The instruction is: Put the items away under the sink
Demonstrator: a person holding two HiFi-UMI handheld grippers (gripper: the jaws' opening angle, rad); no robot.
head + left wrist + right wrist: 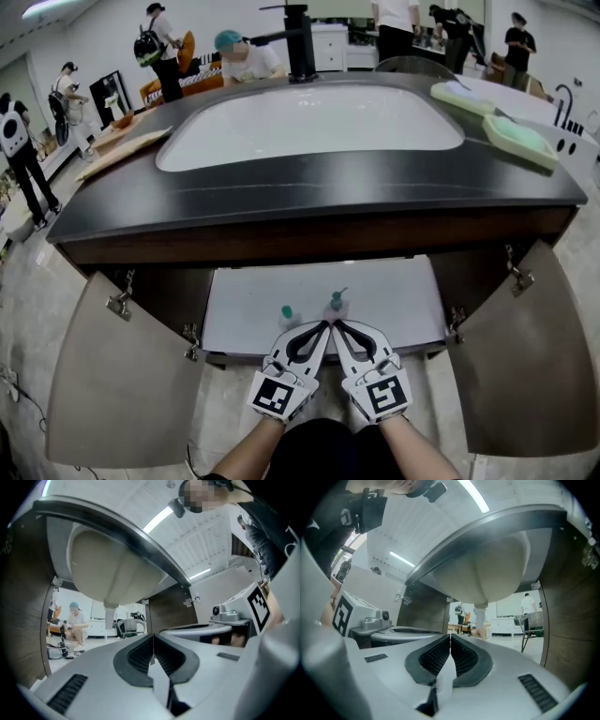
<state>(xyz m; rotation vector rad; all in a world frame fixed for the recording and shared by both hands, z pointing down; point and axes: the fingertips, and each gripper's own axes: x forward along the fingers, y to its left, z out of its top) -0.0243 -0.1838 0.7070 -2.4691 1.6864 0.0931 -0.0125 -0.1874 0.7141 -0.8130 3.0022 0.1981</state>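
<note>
Under the sink (309,131), the pump bottle (337,304) stands seemingly upright (long axis vertical).

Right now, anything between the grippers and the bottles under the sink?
Nothing visible. Cabinet doors are open; both bottles stand on the white shelf just past the shut, empty left gripper and right gripper.

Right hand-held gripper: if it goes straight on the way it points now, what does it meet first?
Probably the white drain pipe under the sink basin, just right of the jaw line; depth is unclear. The pump bottle seems to sit below that line.
</note>
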